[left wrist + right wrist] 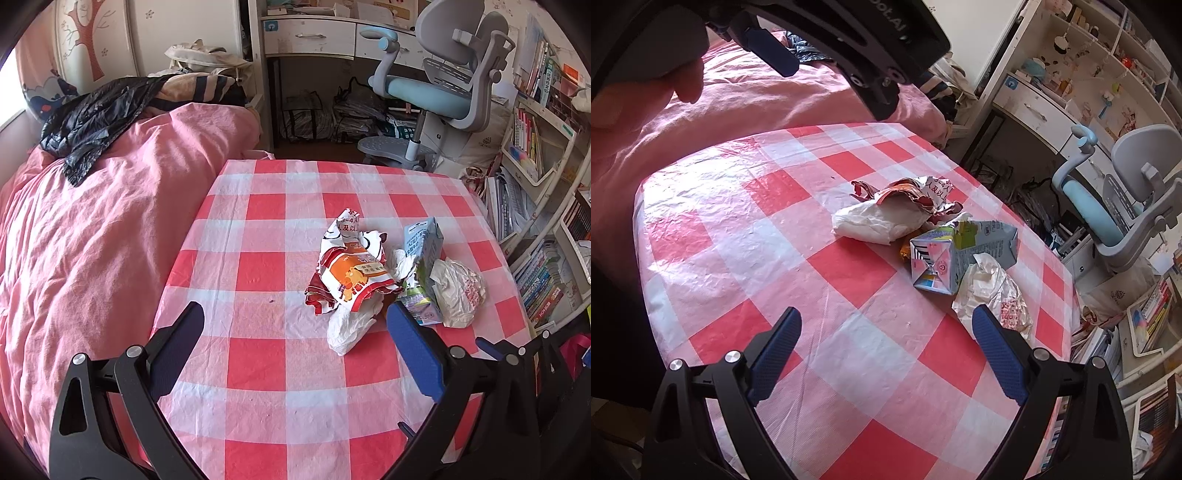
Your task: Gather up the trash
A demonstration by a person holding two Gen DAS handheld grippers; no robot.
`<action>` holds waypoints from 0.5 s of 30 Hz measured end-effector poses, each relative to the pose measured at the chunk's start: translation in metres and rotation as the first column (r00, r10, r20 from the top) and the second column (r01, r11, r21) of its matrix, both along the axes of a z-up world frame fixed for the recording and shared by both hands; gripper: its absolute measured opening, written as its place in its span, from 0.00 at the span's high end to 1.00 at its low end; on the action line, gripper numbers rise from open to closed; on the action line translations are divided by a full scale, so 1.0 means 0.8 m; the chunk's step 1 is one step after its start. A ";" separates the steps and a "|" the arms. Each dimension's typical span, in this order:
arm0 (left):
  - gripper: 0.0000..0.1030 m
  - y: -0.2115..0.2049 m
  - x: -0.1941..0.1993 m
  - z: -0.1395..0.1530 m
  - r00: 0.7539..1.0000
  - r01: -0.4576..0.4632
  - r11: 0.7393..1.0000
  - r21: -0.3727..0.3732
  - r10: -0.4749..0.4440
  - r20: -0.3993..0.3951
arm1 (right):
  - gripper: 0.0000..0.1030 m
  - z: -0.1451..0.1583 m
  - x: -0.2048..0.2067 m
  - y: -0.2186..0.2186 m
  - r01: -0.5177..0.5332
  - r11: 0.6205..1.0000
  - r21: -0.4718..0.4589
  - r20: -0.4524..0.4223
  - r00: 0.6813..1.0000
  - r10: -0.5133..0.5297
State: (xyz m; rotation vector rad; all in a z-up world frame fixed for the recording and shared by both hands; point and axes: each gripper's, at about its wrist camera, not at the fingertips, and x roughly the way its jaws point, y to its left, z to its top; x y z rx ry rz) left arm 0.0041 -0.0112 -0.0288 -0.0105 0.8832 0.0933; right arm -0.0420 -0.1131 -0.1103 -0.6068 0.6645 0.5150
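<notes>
Looking from the right wrist, the milk carton [964,254] shows its folded bottom; the left view hides it. Both the left gripper [295,325] and right gripper [886,332] are spread apart, holding nothing. Trash sits near the tabletop's [713,206] far right edge.

The surface [258,236] wears a red-and-white checked cloth, creased and shiny. On it, ahead of the left tool [295,325] and toward its right finger, lies a small heap: a torn orange-and-red snack wrapper [351,273] draped over a crumpled white tissue [349,326], touching a flattened pale-blue drink carton [424,251], with a crumpled white printed wrapper [460,291] pressed against the carton's far right side. From the right tool [886,325], the carton [964,254] lies ahead and the white wrapper [993,295] just beside its right finger.
</notes>
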 end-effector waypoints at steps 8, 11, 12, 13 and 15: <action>0.07 0.001 0.001 0.001 1.000 0.000 1.000 0.000 0.000 -0.001 | 0.13 0.002 -0.002 -0.001 -0.003 1.000 -0.001 0.007 1.000 0.003; 0.07 0.001 0.001 0.001 1.000 0.000 1.000 0.000 0.000 -0.001 | 0.13 0.002 -0.002 -0.001 -0.004 1.000 -0.001 0.008 1.000 0.004; 0.07 0.001 0.001 0.000 1.000 0.000 1.000 0.000 0.000 -0.001 | 0.13 0.002 -0.002 -0.001 -0.004 1.000 -0.002 0.008 1.000 0.004; 0.07 0.002 0.001 0.001 1.000 0.000 1.000 0.000 0.000 -0.001 | 0.13 0.002 -0.002 -0.001 -0.004 1.000 -0.003 0.008 1.000 0.004; 0.07 0.002 0.001 0.001 1.000 -0.001 1.000 0.000 0.001 -0.001 | 0.13 0.002 -0.002 0.000 -0.006 1.000 -0.006 0.008 1.000 0.006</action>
